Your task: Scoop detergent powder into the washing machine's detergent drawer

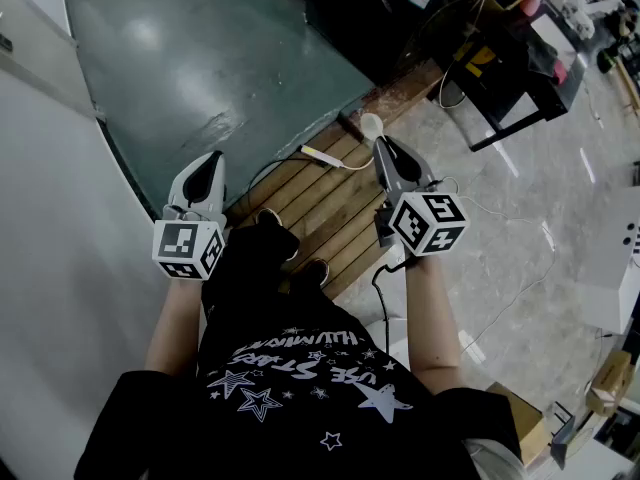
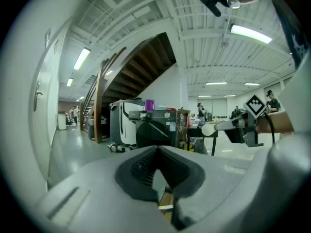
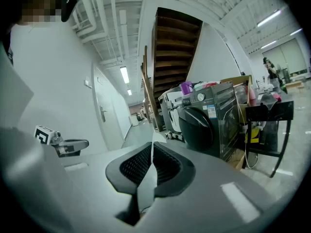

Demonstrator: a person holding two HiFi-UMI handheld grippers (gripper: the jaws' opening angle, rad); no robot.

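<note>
The scoop is white and sits in the right gripper, held up in the air in front of the person. The claw is closed on its thin handle. Its long axis runs in line with the jaws, and the round bowl sticks out past the tips and points away from the person. From the left gripper view the scoop lies about level, with the bowl toward the washing machine but well apart from it. I cannot tell if any powder is in the bowl.

The left gripper is held up beside the right one, at about the same height. Its jaws are closed together at the tips with nothing between them.

The washing machine is a dark front-loader with a round door, standing near the foot of a staircase. A purple container stands on top of it; what is inside is hidden. Under the grippers there are wooden planks, and beyond them a green floor.
</note>
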